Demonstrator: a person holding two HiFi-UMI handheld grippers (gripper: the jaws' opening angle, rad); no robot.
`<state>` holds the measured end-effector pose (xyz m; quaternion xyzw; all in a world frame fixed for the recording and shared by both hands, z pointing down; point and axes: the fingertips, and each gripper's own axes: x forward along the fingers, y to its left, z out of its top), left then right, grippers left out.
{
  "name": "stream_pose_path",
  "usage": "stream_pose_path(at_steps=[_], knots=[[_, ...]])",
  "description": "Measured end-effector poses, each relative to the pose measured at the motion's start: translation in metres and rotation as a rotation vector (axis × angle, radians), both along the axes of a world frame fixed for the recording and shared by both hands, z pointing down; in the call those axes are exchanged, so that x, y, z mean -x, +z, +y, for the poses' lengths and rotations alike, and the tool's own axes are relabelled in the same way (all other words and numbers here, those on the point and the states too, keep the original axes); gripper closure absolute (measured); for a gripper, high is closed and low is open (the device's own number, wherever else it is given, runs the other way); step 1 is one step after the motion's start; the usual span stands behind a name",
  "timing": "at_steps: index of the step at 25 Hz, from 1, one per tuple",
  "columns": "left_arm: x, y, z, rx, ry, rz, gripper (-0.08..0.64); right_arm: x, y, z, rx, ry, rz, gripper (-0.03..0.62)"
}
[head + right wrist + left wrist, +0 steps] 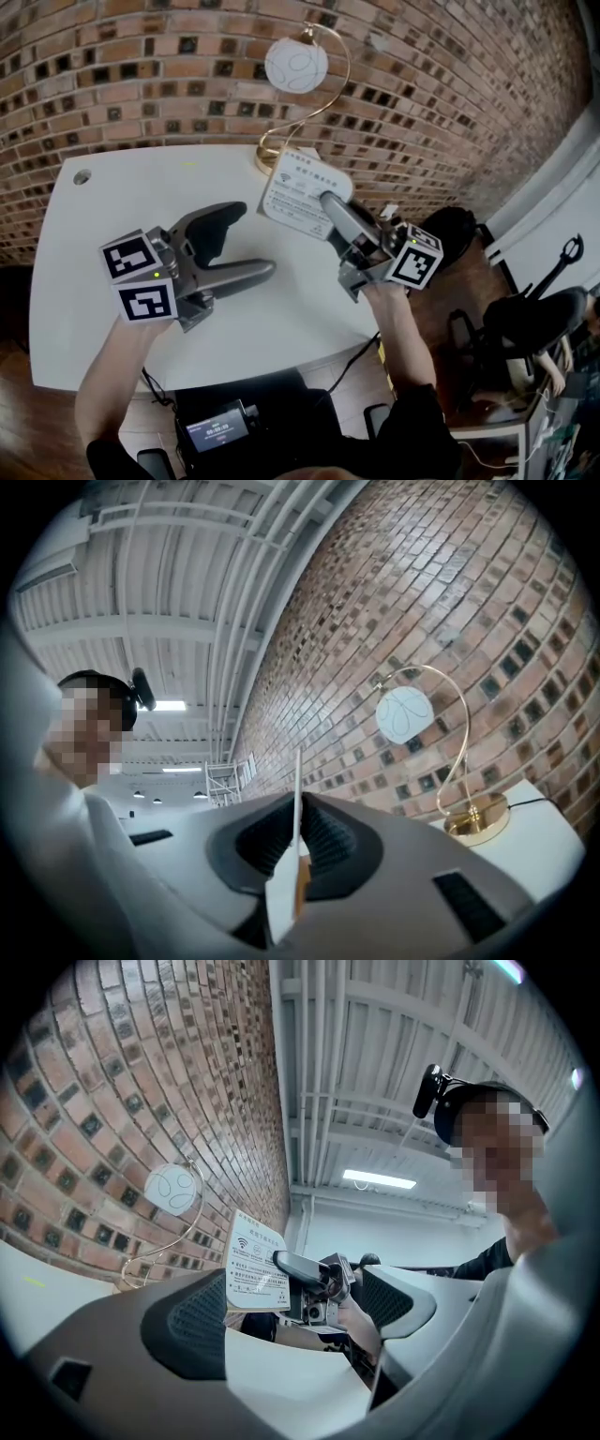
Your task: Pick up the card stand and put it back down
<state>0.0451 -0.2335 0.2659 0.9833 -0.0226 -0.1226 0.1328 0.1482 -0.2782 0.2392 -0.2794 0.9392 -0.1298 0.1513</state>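
Observation:
The card stand [298, 195] is a white printed sign, held up above the white table [84, 272] near its far right side. My right gripper [330, 202] is shut on the sign's right edge. In the right gripper view the card stand [296, 827] shows edge-on, pinched between the ribbed pads of that gripper [298, 832]. My left gripper [246, 242] hovers over the table to the left, open and empty. In the left gripper view, the card stand [255, 1265] shows between the spread jaws of the left gripper [295, 1321], some way off.
A gold arc lamp with a white round shade [296, 64] stands at the table's far edge against the brick wall, just behind the card stand. A black office chair [534, 319] is on the floor to the right. A small screen device [217, 431] sits below the table's near edge.

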Motion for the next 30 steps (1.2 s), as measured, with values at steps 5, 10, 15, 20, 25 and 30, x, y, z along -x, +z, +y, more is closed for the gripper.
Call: stream_pose_path(at_steps=[5,10,15,20,25,30], knots=[[0.018,-0.006,-0.01,0.0,-0.031,0.011,0.112,0.017,-0.013,-0.001,-0.039,-0.039,0.005,0.561],[0.03,-0.008,-0.018,-0.006,-0.052,0.016,0.112,0.031,-0.017,-0.01,-0.056,-0.062,0.02,0.561],[0.037,-0.003,-0.026,-0.004,-0.075,0.025,0.112,0.042,-0.014,-0.021,-0.044,-0.081,0.035,0.561],[0.043,0.004,-0.033,-0.021,-0.09,0.022,0.112,0.054,-0.01,-0.035,-0.036,-0.097,0.051,0.561],[0.052,0.009,-0.044,-0.017,-0.118,0.032,0.112,0.063,-0.005,-0.053,-0.036,-0.109,0.063,0.561],[0.064,0.011,-0.056,-0.012,-0.156,0.053,0.112,0.072,0.002,-0.079,-0.042,-0.113,0.082,0.561]])
